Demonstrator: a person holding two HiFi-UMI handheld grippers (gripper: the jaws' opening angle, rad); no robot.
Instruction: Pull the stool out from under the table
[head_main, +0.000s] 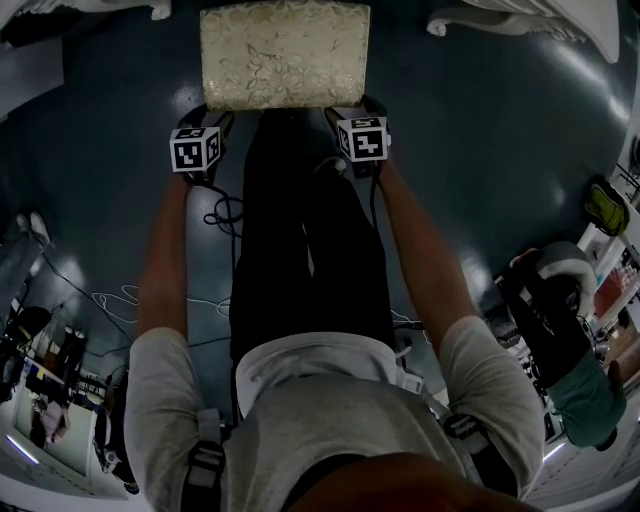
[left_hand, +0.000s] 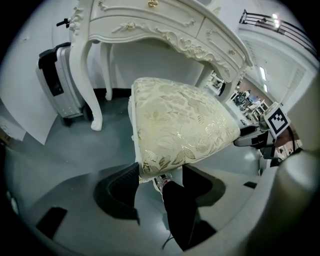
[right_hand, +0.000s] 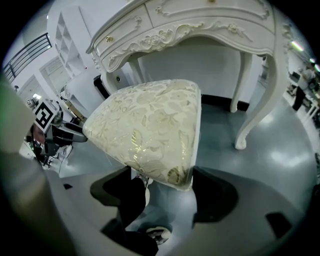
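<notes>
In the head view, the stool (head_main: 285, 55) stood on the dark floor (head_main: 480, 150) straight ahead of the person. Its brocade seat lay between the two white legs of the table (head_main: 520, 20), which showed at the far left and far right. The left claw (head_main: 212, 115) met the seat's near left corner and the right claw (head_main: 350, 112) its near right corner, with both forearms stretched forward.

In the left gripper view, the left claw's jaws were clamped on the cushion's near corner, one on each side face. The table rose just beyond the seat's far end, and a grey suitcase (left_hand: 60, 80) stood far left by a table leg.

In the right gripper view, the right claw's jaws pinched the other near corner the same way, and the left claw showed across the seat.

The padded cushion probably gives under the jaws, and its woven cover looks fairly grippy. The frame beneath is likely stiff wood and moderately heavy, so its legs may drag or catch on the floor. The firm lower edge of the seat at both corners seems the best hold, with an even, level pull so the stool neither twists nor tips.
</notes>
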